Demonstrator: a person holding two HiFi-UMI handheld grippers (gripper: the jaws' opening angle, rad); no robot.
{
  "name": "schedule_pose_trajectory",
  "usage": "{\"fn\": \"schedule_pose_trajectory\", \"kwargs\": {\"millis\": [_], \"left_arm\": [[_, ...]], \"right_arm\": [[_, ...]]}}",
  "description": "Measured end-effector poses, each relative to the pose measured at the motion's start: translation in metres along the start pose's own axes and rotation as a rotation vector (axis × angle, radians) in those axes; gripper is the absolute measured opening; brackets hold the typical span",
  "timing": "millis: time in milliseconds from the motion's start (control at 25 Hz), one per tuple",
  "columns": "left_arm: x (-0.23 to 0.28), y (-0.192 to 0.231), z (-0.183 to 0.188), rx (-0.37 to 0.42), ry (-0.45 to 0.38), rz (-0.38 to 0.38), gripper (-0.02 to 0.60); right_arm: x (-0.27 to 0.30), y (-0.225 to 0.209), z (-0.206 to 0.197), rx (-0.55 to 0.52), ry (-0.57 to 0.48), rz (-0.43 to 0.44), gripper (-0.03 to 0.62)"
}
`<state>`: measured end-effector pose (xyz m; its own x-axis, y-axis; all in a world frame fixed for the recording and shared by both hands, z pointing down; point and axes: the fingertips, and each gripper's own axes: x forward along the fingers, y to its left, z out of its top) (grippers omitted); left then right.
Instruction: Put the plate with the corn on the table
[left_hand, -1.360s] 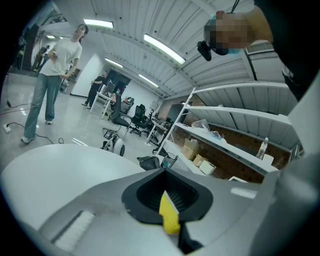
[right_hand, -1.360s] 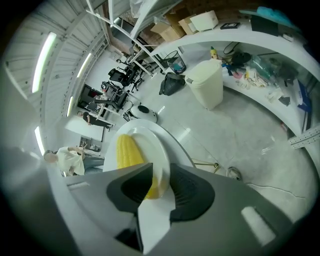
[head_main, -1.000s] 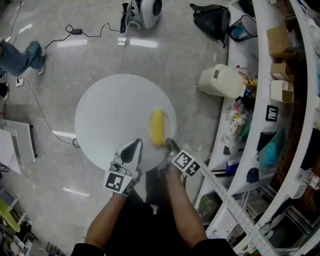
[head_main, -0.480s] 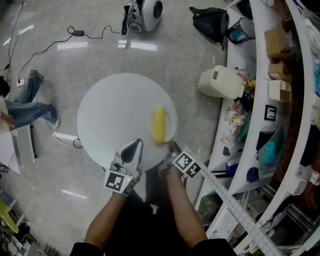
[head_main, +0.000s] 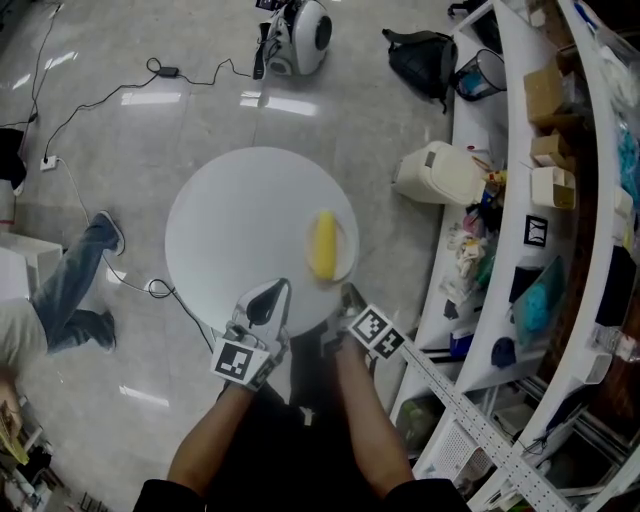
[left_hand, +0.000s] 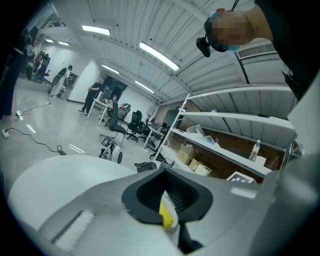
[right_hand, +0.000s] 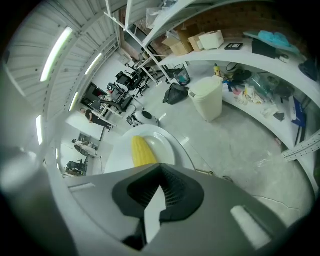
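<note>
The long white shelving (head_main: 510, 180) curves away on the outer side of the right gripper (head_main: 347, 293), crowded with boxes and odds and ends. Straight ahead of both grippers stands the round white table (head_main: 235, 225). The left gripper (head_main: 276, 291) hangs over its near rim, and the right one sits just off that rim, a little further right. Well out to the left of the left gripper, a person's leg (head_main: 75, 290) in jeans crosses the grey floor. Ahead and to the right of the right gripper, between table and shelving, is a white lidded bin (head_main: 435, 172). Farther off the same way lies a black bag (head_main: 420, 45), and far beyond the table sits a rounded white machine (head_main: 298, 28).

The plate (head_main: 344, 262) rests on the table at its right edge, just ahead of the right gripper's tips and apart from them — the corn (head_main: 322, 246) lies lengthwise on it, yellow, pointing away. The right gripper's jaws have just been closing and meet with nothing between them. The left gripper's jaws are drawn together too, gripping nothing — through the slit behind its tips a sliver of the corn shows, ahead and to its right.
</note>
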<state>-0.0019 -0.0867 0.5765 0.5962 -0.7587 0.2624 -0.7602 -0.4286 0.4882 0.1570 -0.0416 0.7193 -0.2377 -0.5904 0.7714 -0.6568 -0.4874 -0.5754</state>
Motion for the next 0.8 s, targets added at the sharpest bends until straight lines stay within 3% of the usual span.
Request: {"fn": "schedule_pose_trajectory", "kwargs": {"millis": [800], "left_arm": [[-0.057,-0.029,0.037,0.065,-0.032,-0.092,0.004]], "right_arm": [[-0.065,0.080,-0.005,-0.166,-0.104,0.093,0.009]]}}
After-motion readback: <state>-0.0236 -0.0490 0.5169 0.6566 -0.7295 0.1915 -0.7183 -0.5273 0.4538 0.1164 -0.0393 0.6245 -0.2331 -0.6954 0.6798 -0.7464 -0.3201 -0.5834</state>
